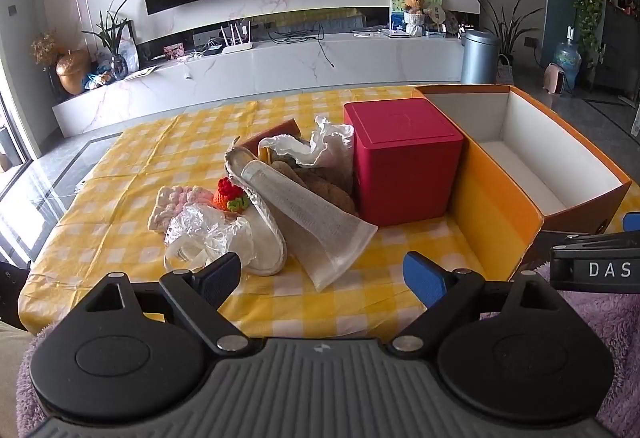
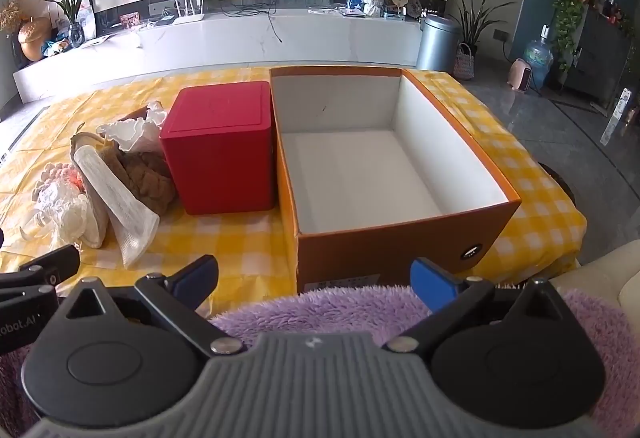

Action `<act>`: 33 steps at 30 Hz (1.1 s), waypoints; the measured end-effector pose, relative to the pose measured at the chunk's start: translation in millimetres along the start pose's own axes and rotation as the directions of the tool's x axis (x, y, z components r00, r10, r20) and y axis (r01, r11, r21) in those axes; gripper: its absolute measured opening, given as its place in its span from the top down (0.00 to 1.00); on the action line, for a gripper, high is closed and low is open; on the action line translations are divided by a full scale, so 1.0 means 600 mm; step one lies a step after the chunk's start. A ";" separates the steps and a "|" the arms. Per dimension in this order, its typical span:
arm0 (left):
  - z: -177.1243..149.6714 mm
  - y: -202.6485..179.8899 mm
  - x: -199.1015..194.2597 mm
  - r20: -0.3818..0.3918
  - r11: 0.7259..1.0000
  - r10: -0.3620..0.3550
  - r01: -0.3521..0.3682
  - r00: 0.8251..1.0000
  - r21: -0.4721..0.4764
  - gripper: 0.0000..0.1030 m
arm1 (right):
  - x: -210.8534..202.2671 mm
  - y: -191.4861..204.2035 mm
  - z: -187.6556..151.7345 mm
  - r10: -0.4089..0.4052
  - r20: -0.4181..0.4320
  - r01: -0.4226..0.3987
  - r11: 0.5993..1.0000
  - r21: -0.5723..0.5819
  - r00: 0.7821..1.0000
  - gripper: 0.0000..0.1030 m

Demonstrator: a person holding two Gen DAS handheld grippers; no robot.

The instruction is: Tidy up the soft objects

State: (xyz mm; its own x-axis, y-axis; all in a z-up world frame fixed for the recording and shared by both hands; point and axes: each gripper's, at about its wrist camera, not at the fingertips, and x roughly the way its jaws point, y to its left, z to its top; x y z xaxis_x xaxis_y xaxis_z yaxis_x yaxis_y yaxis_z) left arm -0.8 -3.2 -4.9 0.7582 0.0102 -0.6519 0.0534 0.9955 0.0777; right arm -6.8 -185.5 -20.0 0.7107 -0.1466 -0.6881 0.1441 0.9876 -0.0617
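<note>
A pile of soft things lies on the yellow checked tablecloth (image 1: 120,174): a white mesh bag (image 1: 320,222), a crinkled plastic bag (image 1: 208,234), a pink knit piece (image 1: 176,202), an orange and red crochet toy (image 1: 230,194), a brown knit item (image 1: 324,186) and a white ruffled cloth (image 1: 320,146). The pile also shows in the right wrist view (image 2: 112,190). An open orange box (image 2: 384,166), white inside and empty, stands right of a red cube box (image 2: 224,146). My left gripper (image 1: 324,278) is open and empty before the pile. My right gripper (image 2: 316,278) is open and empty before the orange box, above a purple fluffy cloth (image 2: 320,310).
The red cube box (image 1: 400,158) sits between the pile and the orange box (image 1: 520,166). The table's near edge lies just under both grippers. The right gripper's body (image 1: 592,266) shows at the right of the left wrist view. A TV console and plants stand beyond the table.
</note>
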 end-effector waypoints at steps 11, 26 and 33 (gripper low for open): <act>-0.001 0.001 0.001 -0.003 1.000 -0.010 0.010 1.000 -0.008 0.00 | 0.003 0.000 -0.001 -0.008 -0.020 0.008 1.000 0.000 1.000 0.03; -0.002 -0.005 0.000 -0.003 1.000 -0.009 0.009 1.000 -0.004 0.00 | 0.004 0.007 -0.002 -0.015 -0.034 0.015 1.000 -0.020 0.999 0.03; -0.002 -0.007 0.000 -0.005 1.000 -0.009 0.009 1.000 -0.007 0.00 | 0.005 0.008 -0.003 -0.018 -0.041 0.018 1.000 -0.021 0.999 0.03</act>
State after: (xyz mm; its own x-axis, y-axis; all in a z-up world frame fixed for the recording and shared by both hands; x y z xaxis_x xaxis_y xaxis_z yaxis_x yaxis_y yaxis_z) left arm -2.2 -7.5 -6.2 0.7542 0.0016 -0.6566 0.0558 0.9962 0.0664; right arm -4.9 -180.9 -23.7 0.6787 -0.1624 -0.7162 0.1417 0.9859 -0.0892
